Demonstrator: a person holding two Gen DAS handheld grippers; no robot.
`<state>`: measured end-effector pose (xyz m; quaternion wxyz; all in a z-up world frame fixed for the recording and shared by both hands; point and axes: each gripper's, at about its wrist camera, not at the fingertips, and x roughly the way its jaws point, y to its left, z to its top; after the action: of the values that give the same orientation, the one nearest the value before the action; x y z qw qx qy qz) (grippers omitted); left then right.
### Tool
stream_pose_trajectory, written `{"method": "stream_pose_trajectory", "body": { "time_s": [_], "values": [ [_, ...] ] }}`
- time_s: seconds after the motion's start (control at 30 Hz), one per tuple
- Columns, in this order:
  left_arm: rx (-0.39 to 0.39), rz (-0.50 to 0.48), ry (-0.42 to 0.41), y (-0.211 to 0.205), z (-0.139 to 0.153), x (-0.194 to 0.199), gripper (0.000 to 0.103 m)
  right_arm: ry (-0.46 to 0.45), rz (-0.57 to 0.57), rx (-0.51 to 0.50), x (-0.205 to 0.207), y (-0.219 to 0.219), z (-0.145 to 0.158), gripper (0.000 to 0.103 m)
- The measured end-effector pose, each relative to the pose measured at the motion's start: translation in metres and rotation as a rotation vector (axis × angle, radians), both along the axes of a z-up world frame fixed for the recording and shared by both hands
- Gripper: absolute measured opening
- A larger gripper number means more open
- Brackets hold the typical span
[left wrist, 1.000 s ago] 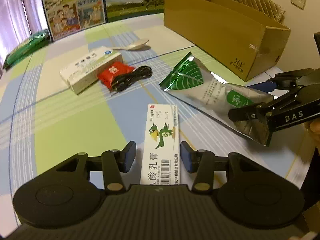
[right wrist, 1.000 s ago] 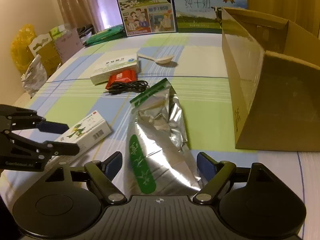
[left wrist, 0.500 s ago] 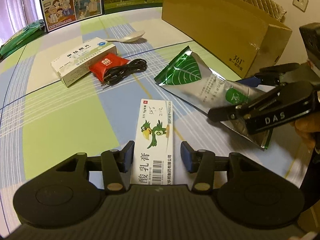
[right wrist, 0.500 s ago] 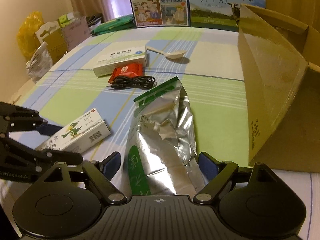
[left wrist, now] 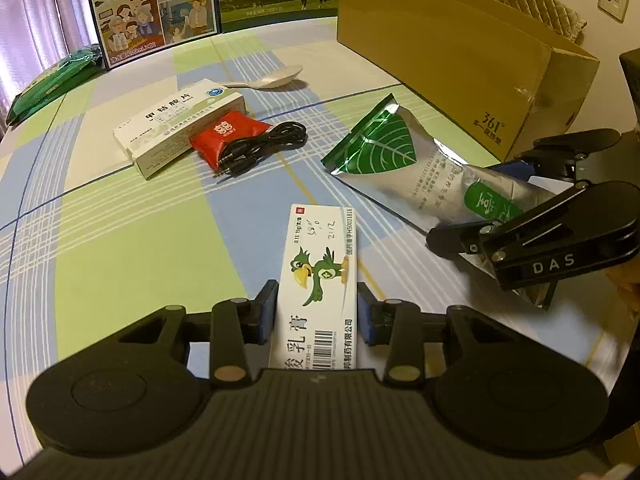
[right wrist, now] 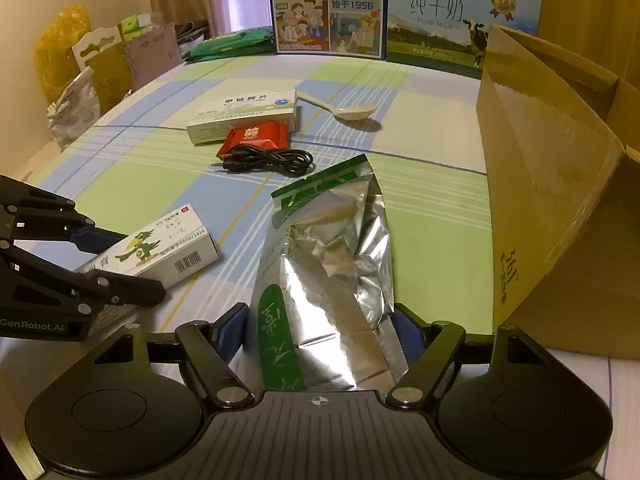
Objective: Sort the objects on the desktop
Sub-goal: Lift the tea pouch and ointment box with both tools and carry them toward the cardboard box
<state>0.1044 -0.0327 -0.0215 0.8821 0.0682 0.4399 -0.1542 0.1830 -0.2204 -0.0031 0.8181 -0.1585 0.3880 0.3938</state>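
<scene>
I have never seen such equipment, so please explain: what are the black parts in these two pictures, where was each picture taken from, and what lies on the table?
There is no robot. A person holds a two-finger claw in each hand, and a camera on each claw looks forward along its fingers.

In the left camera's picture, the left claw has closed on a white box with a parrot. The right claw shows at the side.

In the right camera's picture, the right claw has closed on a foil bag.

On the checked cloth also lie another white box, a red packet, a black cable and a spoon. A cardboard carton stands to the right.
</scene>
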Motion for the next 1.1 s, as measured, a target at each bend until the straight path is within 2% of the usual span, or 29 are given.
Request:
{"method": "stream_pose_trajectory", "body": {
  "time_s": [0.2, 0.3, 0.4, 0.53, 0.63, 0.77, 0.87, 0.93, 1.1],
  "values": [
    [-0.011, 0.011, 0.002, 0.0002, 0.0000, 0.0007, 0.036, -0.002, -0.012, 0.017, -0.0012, -0.0003, 0.0037, 0.057],
    [-0.011, 0.005, 0.001, -0.0007, -0.0001, 0.0008, 0.039, -0.009, -0.014, 0.016, -0.0029, 0.0015, 0.0044, 0.056],
    [-0.005, 0.002, -0.002, -0.0021, -0.0005, 0.0004, 0.039, -0.008, -0.017, 0.021, -0.0021, 0.0014, 0.0042, 0.057],
    [-0.012, 0.008, -0.001, -0.0014, -0.0001, 0.0012, 0.039, -0.022, -0.019, 0.011, -0.0016, 0.0030, 0.0006, 0.066],
    [-0.011, 0.008, -0.003, -0.0023, -0.0001, 0.0015, 0.039, -0.038, -0.013, 0.000, -0.0031, 0.0047, -0.0012, 0.070],
    [-0.005, 0.005, -0.006, -0.0030, -0.0003, 0.0016, 0.039, -0.047, -0.010, -0.007, -0.0036, 0.0063, -0.0024, 0.070],
    [-0.001, 0.006, -0.007, -0.0032, -0.0002, 0.0015, 0.037, -0.040, -0.019, -0.004, -0.0030, 0.0060, -0.0011, 0.065],
    [0.003, 0.009, -0.008, -0.0025, 0.0001, 0.0017, 0.034, -0.033, -0.024, 0.007, -0.0027, 0.0053, 0.0006, 0.058],
    [-0.007, 0.029, -0.006, 0.0002, 0.0014, 0.0007, 0.033, -0.030, -0.037, 0.026, -0.0037, 0.0042, 0.0036, 0.052]
  ]
}}
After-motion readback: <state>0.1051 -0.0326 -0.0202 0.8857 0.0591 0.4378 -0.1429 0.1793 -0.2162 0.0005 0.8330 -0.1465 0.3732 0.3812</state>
